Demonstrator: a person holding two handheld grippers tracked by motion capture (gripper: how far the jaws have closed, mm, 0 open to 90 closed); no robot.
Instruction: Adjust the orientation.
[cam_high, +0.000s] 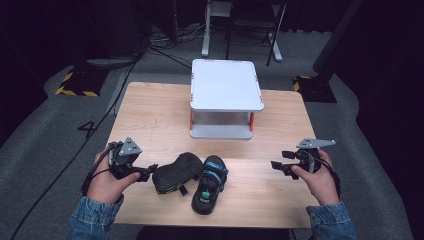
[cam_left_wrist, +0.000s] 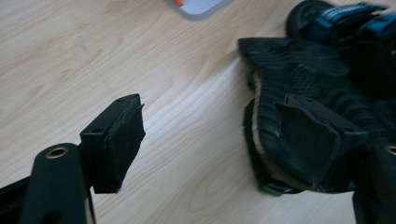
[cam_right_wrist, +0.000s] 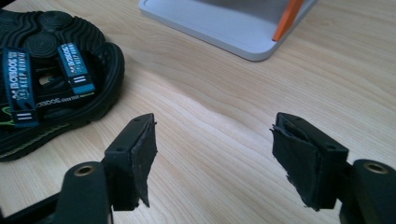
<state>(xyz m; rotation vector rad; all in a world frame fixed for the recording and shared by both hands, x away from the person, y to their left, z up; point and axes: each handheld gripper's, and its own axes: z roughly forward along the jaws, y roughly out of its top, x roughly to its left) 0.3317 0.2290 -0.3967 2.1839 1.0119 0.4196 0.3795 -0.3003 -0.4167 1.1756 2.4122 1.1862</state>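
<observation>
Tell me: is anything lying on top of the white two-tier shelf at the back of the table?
No. In the high view the white two-tier shelf's top surface is bare.

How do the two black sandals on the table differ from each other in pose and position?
The left sandal lies turned over, its ridged black sole facing up; the right sandal lies with its blue straps facing up. The left sandal lies close to the left gripper, while the right sandal lies well apart from the right gripper. Both are black, lie side by side on the wooden table, and neither is gripped.
</observation>
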